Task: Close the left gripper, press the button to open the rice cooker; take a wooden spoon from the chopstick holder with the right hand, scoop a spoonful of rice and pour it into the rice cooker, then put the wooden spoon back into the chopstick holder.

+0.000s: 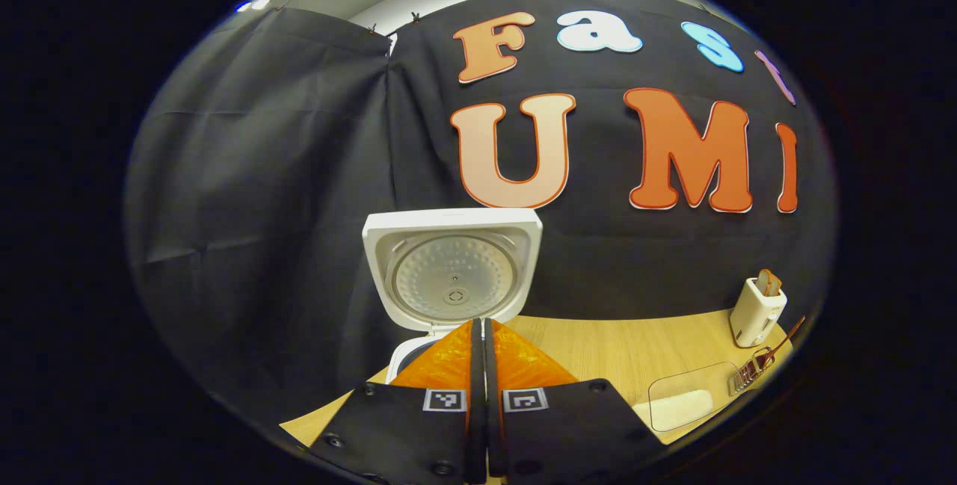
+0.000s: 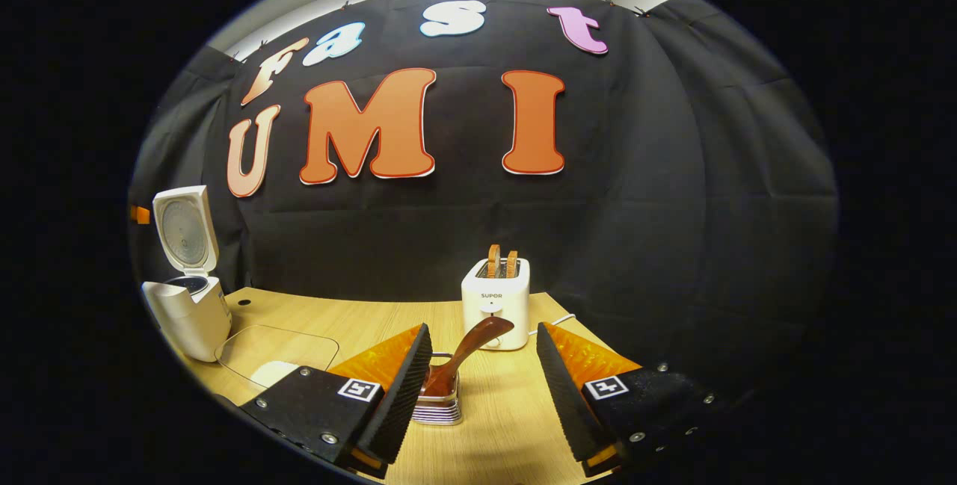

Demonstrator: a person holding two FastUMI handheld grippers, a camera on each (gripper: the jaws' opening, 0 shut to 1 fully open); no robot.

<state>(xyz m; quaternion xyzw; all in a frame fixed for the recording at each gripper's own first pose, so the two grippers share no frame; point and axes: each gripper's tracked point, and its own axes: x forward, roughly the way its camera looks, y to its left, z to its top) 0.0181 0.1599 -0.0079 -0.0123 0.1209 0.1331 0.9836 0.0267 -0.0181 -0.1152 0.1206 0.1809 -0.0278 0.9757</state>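
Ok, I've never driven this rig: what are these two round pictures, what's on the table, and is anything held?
Each picture comes from a camera riding on a hand-held two-finger gripper. In the left gripper view, the left gripper is shut, facing the rice cooker, lid already up. In the right gripper view, the right gripper is open, with the wooden spoon in its chopstick holder between the fingers, ungripped. On the wooden table also stand a toaster and a clear container. Nothing is held.

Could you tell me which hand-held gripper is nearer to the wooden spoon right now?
Right. The right hand-held gripper is open just in front of the wooden spoon; the left hand-held gripper is closed over by the rice cooker.
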